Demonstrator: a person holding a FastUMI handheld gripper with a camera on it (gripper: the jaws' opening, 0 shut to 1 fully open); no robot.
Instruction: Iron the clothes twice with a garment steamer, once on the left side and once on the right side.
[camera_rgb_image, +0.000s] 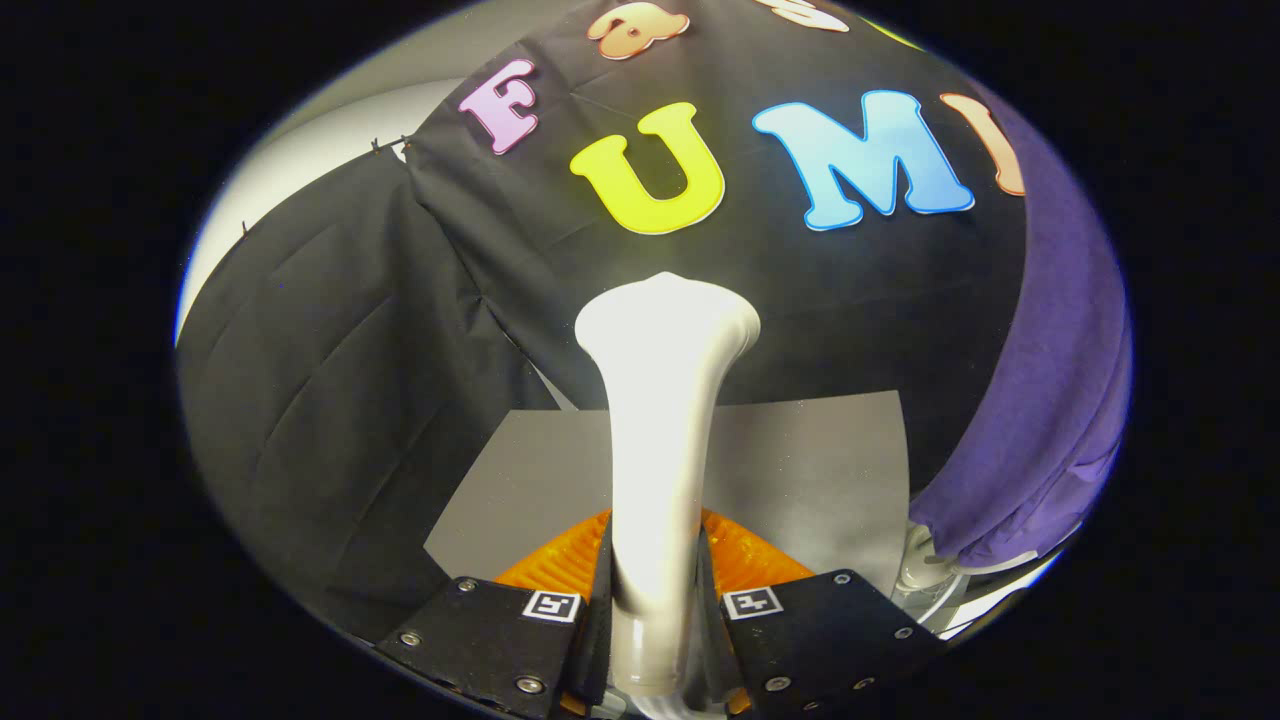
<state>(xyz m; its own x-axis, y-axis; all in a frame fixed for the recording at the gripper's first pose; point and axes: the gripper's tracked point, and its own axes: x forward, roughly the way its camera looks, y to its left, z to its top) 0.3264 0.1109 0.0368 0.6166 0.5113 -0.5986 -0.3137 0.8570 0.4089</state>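
Observation:
My gripper (655, 590) is shut on the white garment steamer (660, 420), both fingers pressing on its handle. The steamer rises straight ahead from between the fingers and flares into a wide head near the booth's black wall. A purple garment (1060, 400) hangs to the right of the steamer, well off to the side and apart from its head. The garment's lower hem folds over a white stand (925, 570) beside my right finger.
A grey table surface (810, 470) lies beyond the fingers under the steamer. Black cloth drapes down on the left (320, 400), with a pale wall (330, 130) behind it.

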